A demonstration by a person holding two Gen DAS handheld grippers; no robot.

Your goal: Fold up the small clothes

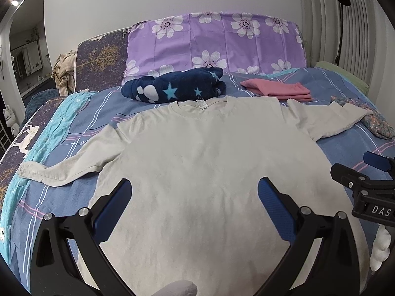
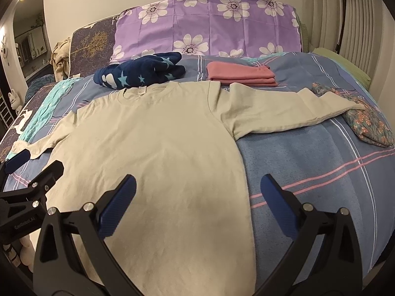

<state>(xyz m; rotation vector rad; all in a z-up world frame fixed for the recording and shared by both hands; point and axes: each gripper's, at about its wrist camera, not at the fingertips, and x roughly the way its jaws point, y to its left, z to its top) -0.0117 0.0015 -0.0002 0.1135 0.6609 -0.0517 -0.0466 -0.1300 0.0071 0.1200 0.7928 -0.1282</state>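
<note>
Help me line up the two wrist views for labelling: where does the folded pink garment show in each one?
Left wrist view: the folded pink garment lies upper right, beyond the shirt's right shoulder.
Right wrist view: the same garment sits just right of centre near the top, behind the shirt's sleeve.
Shared landmark: the navy star blanket lies to its left in both.

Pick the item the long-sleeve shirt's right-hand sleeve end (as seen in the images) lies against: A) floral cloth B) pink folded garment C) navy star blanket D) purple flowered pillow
A: the cream shirt lies flat, and in the right wrist view its sleeve cuff reaches the floral cloth; the pink folded garment sits apart, farther back.
</note>
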